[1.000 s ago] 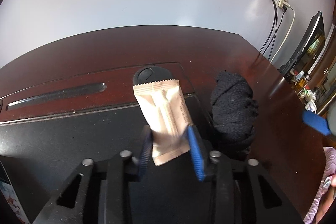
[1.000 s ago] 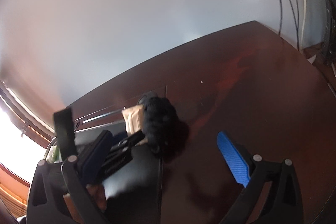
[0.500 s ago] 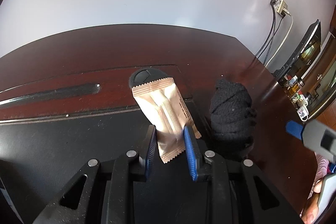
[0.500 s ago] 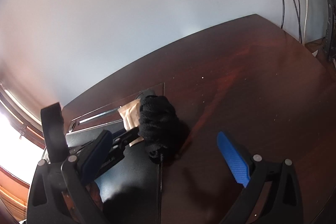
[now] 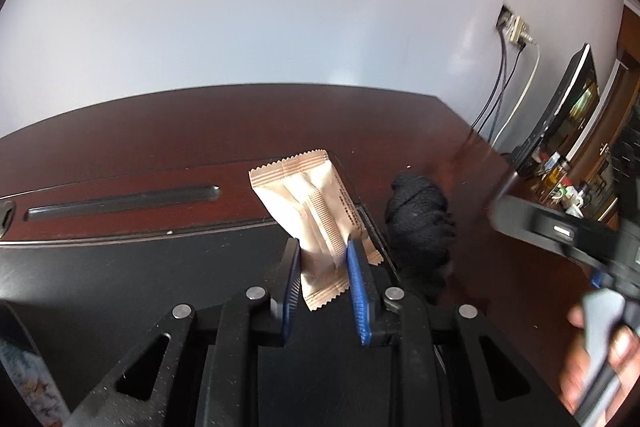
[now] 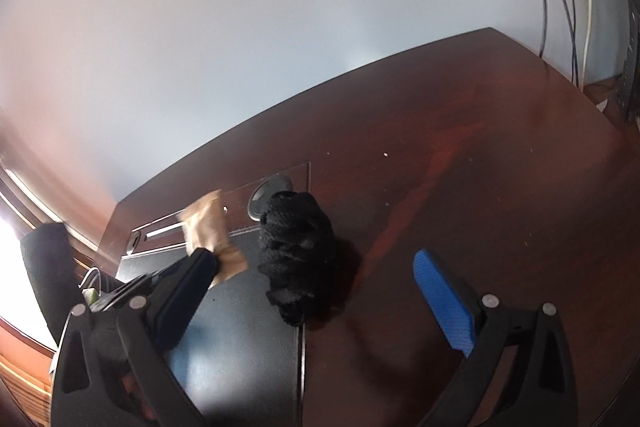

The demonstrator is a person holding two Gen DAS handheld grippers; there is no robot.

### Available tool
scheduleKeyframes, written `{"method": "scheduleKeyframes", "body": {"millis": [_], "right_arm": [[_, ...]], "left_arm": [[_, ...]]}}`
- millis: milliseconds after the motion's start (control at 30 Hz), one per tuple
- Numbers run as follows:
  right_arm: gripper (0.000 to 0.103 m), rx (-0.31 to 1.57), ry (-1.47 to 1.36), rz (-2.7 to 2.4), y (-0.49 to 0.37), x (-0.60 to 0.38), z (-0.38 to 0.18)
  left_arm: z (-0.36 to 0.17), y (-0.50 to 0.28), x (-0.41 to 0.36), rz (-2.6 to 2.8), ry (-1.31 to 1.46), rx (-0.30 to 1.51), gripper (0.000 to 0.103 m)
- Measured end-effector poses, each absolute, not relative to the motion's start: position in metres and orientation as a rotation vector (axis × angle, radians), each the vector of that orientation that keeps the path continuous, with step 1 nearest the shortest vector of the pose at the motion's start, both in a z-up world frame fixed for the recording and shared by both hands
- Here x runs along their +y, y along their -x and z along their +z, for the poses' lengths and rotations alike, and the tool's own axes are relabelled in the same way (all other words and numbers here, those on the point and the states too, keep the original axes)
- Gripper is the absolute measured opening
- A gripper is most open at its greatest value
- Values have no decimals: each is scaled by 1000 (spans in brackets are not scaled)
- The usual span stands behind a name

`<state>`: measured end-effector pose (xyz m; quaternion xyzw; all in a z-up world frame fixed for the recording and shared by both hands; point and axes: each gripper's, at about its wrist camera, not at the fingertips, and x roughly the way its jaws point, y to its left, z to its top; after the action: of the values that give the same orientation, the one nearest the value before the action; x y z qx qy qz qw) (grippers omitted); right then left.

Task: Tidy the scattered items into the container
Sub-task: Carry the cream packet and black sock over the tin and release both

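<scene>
Beige crimped foil sachet (image 5: 316, 211) is clamped low down between the left gripper (image 5: 324, 283) fingers, most of its length sticking up and forward past the tips, clear of the black leather mat (image 5: 120, 267) on the dark red wooden table (image 5: 200, 131). Left fingers have just been closing, sachet between them, now pinched tight. Black knitted bundle (image 5: 420, 227) sits on the table just right of the sachet, at the mat's right edge. Person's hand (image 5: 596, 359) with the other tool is blurred at far right.

Right wrist view: right gripper (image 6: 316, 287) fingers spread wide, nothing held, bundle (image 6: 298, 251) lying ahead between them, apparently untouched. Sachet (image 6: 212, 227) blurred at left behind the left finger. No container clearly visible in either view.

Risks, my read:
- Grip is near the sachet's bottom seam; slick film could pivot or slide out on a fast swing.
- Both tools are near each other over the bundle, so a right-hand grab could clip the left fingers.
- Loose knit may snag or only partly lift.
</scene>
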<state>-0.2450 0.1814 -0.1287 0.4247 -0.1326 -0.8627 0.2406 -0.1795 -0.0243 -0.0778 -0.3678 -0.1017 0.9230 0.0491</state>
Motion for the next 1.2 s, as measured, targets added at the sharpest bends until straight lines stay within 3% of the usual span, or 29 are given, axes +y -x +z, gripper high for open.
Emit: {"method": "scheduleKeyframes", "body": {"millis": [167,367,467,533,567,1200], "right_arm": [[102,-149,-1214,-2424,259,146,-127],[94,-20,-1300,-2447,274,122,-142],[84,15,-1332,-2437,278,115,-150],[62,9,-1341,-2409,277,111,-154],[58,-25,-1348,-2378,278,111,-156],[57,-125,-1230,-2416,233,141,-134]], "left_arm": [[-66,153,-31,2836,1069,-310,25],[-59,139,-37,2851,1031,-296,25],[-59,137,-37,2838,1025,-298,25],[-60,136,-37,2831,1027,-297,25],[-61,136,-37,2829,1027,-296,25],[-29,106,-30,2856,932,-245,25]]}}
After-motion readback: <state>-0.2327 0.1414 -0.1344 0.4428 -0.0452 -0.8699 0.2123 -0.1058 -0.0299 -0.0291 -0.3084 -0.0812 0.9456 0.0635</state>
